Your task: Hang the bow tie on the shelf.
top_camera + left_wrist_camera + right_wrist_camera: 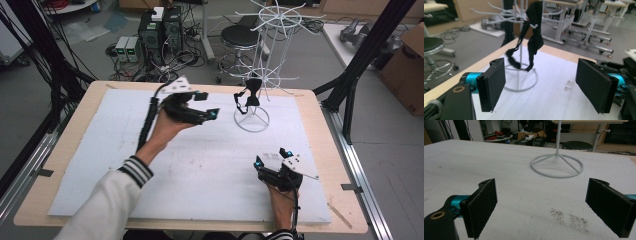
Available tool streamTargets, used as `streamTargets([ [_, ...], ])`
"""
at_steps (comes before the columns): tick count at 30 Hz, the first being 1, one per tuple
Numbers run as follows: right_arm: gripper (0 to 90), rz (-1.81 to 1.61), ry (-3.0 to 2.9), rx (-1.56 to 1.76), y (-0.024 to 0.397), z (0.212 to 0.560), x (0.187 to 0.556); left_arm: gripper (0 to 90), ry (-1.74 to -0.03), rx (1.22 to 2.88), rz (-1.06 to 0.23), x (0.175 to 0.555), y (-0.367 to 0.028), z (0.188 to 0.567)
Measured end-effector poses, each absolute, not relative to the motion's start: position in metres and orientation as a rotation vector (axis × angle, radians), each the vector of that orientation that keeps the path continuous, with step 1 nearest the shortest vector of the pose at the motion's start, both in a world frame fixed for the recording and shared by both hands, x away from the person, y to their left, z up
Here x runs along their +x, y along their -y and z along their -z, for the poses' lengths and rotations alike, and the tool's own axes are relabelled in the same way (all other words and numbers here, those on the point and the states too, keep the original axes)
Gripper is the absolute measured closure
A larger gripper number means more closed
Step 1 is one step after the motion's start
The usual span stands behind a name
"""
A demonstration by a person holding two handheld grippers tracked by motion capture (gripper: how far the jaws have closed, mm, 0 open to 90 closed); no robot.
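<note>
Left gripper (541, 87): black padded jaws stand wide apart, nothing between them; no pad touches anything. Beyond the gap, well clear of the pads, the black fabric bow tie with its strap (534, 40) hangs from a prong of the white wire display stand (520, 85), strap looping down near the stand's post without reaching the ring base. In the high view the same gripper (207, 106) is held above the board, left of the stand (252, 120), apart from the bow tie (248, 97).

Right gripper (541, 205): jaws likewise spread, empty, low over the white foam board (499, 170); seen at the board's near right (272, 157), well apart from the stand.

Progress, as I judge it: the hanging looks done, since the bow tie is carried by the prong alone and both grippers are free. What seems left is small: draw the left hand clear and check the tie sits securely. Whether the strap is fully hooked over the prong I cannot tell.
</note>
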State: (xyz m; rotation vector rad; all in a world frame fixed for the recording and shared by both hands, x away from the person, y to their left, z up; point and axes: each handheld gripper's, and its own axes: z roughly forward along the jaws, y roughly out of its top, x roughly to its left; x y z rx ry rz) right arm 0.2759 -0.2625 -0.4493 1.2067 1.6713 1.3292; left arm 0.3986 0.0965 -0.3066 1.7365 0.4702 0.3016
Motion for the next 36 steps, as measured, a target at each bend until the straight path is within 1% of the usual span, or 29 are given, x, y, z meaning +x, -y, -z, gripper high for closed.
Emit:
streamTargets([
  [2, 9.3, -1.337, -1.664, 1.211, 0.263, 0.449, 0.276, 23.5, -0.474, 1.707, -0.330, 0.387, -0.125, 0.307],
  [3, 9.3, -1.343, -1.663, 1.218, 0.264, 0.449, 0.276, 21.6, -0.479, 1.695, -0.351, 0.381, -0.139, 0.309],
  [7, 9.3, -1.346, -1.656, 1.209, 0.264, 0.449, 0.275, 21.7, -0.497, 1.680, -0.472, 0.356, -0.188, 0.322],
  [11, 9.3, -1.345, -1.650, 1.200, 0.264, 0.450, 0.274, 21.8, -0.518, 1.639, -0.554, 0.322, -0.240, 0.355],
  [15, 9.3, -1.349, -1.649, 1.202, 0.264, 0.450, 0.274, 22.3, -0.583, 1.610, -0.604, 0.299, -0.273, 0.392],
  [21, 9.3, -1.349, -1.647, 1.195, 0.263, 0.450, 0.273, 23.3, -0.672, 1.494, -0.635, 0.281, -0.293, 0.431],
  [23, 9.3, -1.349, -1.643, 1.189, 0.263, 0.450, 0.273, 25.3, -0.681, 1.462, -0.663, 0.278, -0.296, 0.439],
  [27, 9.3, -1.348, -1.640, 1.174, 0.263, 0.450, 0.272, 24.7, -0.725, 1.456, -0.655, 0.280, -0.297, 0.453],
  [36, 9.3, -1.369, -1.622, 1.157, 0.263, 0.450, 0.269, 20.6, -0.742, 1.449, -0.675, 0.280, -0.296, 0.453],
])
